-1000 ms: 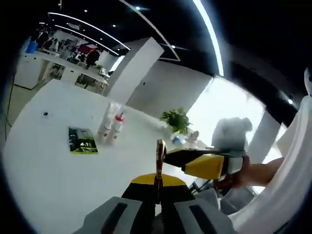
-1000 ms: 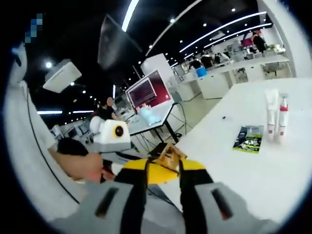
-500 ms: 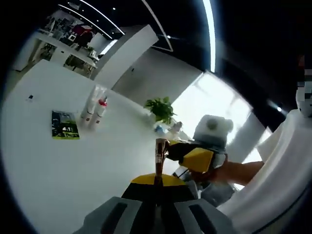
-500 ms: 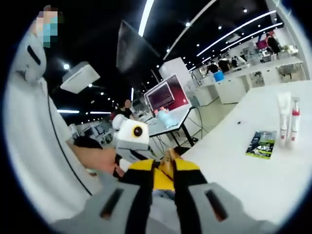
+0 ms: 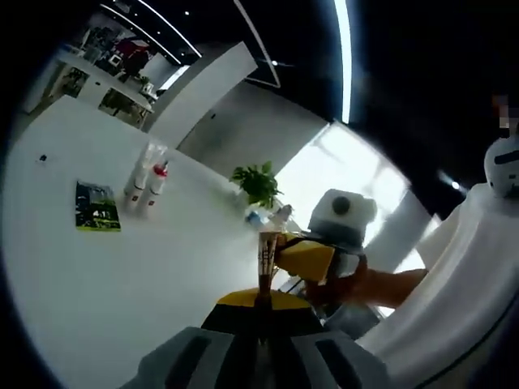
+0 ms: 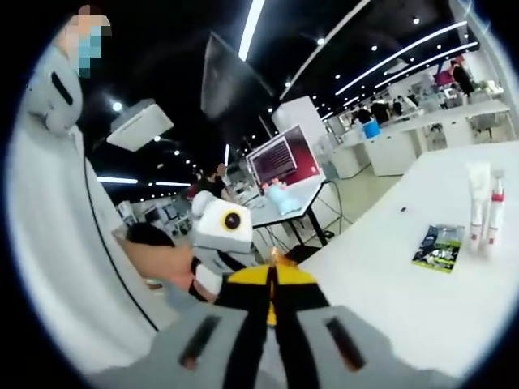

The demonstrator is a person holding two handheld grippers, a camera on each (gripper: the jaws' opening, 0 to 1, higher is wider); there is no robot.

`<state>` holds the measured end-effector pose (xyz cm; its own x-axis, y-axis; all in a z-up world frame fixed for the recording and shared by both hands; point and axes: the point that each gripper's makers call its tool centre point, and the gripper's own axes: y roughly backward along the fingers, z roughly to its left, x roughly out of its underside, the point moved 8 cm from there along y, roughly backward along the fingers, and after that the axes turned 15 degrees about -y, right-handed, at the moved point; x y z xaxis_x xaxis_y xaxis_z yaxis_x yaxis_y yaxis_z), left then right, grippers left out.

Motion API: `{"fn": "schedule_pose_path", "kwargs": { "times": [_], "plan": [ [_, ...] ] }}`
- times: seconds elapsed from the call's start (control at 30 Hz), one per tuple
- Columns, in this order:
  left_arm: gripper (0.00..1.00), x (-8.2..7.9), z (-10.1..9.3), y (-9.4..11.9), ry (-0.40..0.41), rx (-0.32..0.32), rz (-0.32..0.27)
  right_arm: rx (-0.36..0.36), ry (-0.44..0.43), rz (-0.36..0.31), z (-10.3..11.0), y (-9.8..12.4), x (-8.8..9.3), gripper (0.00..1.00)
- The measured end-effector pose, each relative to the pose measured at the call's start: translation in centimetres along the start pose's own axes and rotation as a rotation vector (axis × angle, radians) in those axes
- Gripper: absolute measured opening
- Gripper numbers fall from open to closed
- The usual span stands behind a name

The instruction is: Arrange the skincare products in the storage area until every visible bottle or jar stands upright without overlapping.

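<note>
A white tube (image 5: 135,180) and a white bottle with a red cap (image 5: 154,185) stand upright side by side on the white table (image 5: 162,275), far ahead and to the left. The right gripper view has the same tube (image 6: 477,207) and bottle (image 6: 495,215) at the far right. My left gripper (image 5: 265,253) is shut with nothing in it, raised above the table. My right gripper (image 6: 272,279) is shut and empty too, near the table's edge. The right gripper (image 5: 310,258), held by a hand, enters the left gripper view from the right.
A green and black leaflet (image 5: 95,207) lies flat near the tube, also seen as the leaflet (image 6: 438,245). A potted plant (image 5: 257,182) and some small bottles (image 5: 272,217) stand at the table's far side. A red screen (image 6: 280,157) and other desks lie beyond.
The right gripper's jaws have closed from a small gap to shut. Both cameras have tilted and shifted a little; the tube, bottle and leaflet have stayed where they were.
</note>
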<state>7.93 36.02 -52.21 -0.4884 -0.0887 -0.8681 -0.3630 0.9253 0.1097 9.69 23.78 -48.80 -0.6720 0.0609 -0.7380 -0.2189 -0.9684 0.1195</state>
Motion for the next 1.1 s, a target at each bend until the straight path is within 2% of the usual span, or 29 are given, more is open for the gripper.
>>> {"fn": "schedule_pose_path", "kwargs": {
  "times": [0.13, 0.3, 0.37, 0.43, 0.5, 0.53, 0.63, 0.73, 0.87, 0.93, 0.97, 1.0, 1.03, 1.1],
  "plan": [
    [0.12, 0.0, -0.1, 0.4, 0.004, -0.018, -0.025, -0.029, -0.026, -0.009, 0.2, -0.1, -0.2, 0.01],
    [0.22, -0.4, -0.1, 0.9, 0.033, -0.037, -0.090, -0.054, -0.065, -0.054, 0.4, 0.0, -0.8, 0.01],
    [0.25, -0.4, -0.4, 1.2, 0.070, -0.002, -0.116, -0.062, -0.083, -0.073, 0.4, 0.2, -1.2, 0.01],
    [0.31, -0.3, -0.2, 1.3, 0.073, -0.006, -0.130, -0.092, -0.109, -0.106, 0.7, 0.4, -1.6, 0.01],
    [0.34, -0.3, -0.1, 1.4, 0.077, -0.005, -0.144, -0.091, -0.113, -0.118, 0.7, 0.6, -1.7, 0.01],
    [0.35, -0.6, -0.2, 1.5, 0.122, 0.024, -0.180, -0.103, -0.123, -0.135, 0.7, 0.9, -2.0, 0.01],
    [0.36, -1.3, -0.2, 1.7, 0.191, 0.067, -0.260, -0.110, -0.133, -0.151, 0.7, 1.2, -2.3, 0.01],
    [0.32, -2.3, 0.0, 1.9, 0.245, 0.100, -0.341, -0.110, -0.153, -0.152, 0.5, 1.4, -2.3, 0.01],
    [0.13, -2.4, 0.4, 2.0, 0.223, 0.072, -0.328, -0.087, -0.161, -0.155, 0.1, 1.8, -1.9, 0.01],
    [0.07, -2.3, 0.4, 1.9, 0.225, 0.073, -0.314, -0.073, -0.169, -0.152, 0.0, 1.8, -1.7, 0.01],
    [0.02, -2.2, 0.1, 1.8, 0.228, 0.098, -0.289, -0.069, -0.170, -0.149, 0.0, 1.8, -1.6, 0.01],
    [0.02, -2.1, 0.0, 1.8, 0.204, 0.104, -0.280, -0.063, -0.172, -0.147, -0.1, 1.8, -1.5, 0.01],
    [0.01, -2.1, 0.1, 1.8, 0.193, 0.072, -0.278, -0.065, -0.179, -0.147, -0.1, 1.8, -1.4, 0.01],
    [0.01, -1.9, 0.1, 1.9, 0.214, 0.077, -0.268, -0.063, -0.207, -0.144, -0.2, 1.8, -1.1, 0.02]
  ]
}}
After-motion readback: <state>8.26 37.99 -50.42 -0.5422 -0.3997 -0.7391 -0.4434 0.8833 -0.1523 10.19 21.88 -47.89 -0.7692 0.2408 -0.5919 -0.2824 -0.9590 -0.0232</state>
